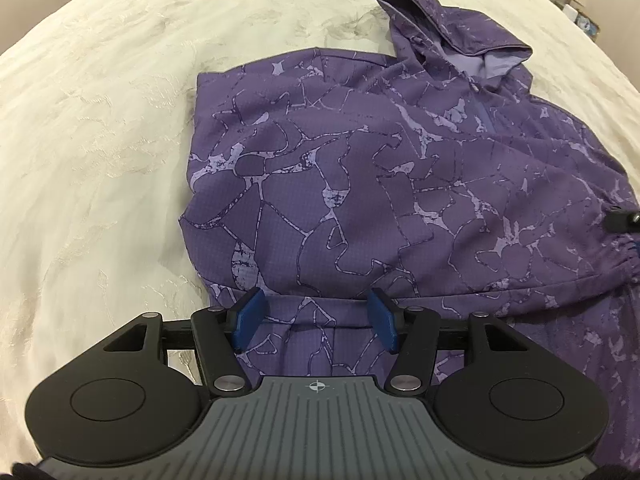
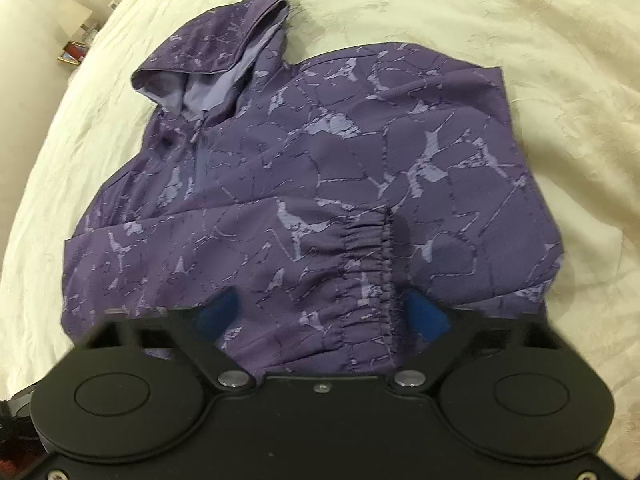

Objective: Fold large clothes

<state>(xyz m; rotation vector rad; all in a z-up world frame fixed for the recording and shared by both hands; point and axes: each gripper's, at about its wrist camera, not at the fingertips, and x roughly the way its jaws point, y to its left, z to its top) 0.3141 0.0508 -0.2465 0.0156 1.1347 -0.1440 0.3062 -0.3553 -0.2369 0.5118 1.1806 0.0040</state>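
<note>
A purple hooded jacket [image 1: 360, 184] with a pale crackle print lies on a cream bedspread [image 1: 100, 140], hood [image 1: 452, 36] toward the far side. It also shows in the right wrist view [image 2: 320, 168], with a sleeve folded across the body and its elastic cuff [image 2: 366, 256] near the middle. My left gripper [image 1: 316, 316] is open, blue pads spread over the lower hem. My right gripper [image 2: 324, 316] is open, pads either side of the folded sleeve near the cuff. Neither holds cloth.
The bedspread [image 2: 540, 80] surrounds the jacket on all sides. A bedside spot with small items and a lamp [image 2: 76, 36] sits past the bed's edge. A cord toggle [image 1: 618, 218] shows at the jacket's right side.
</note>
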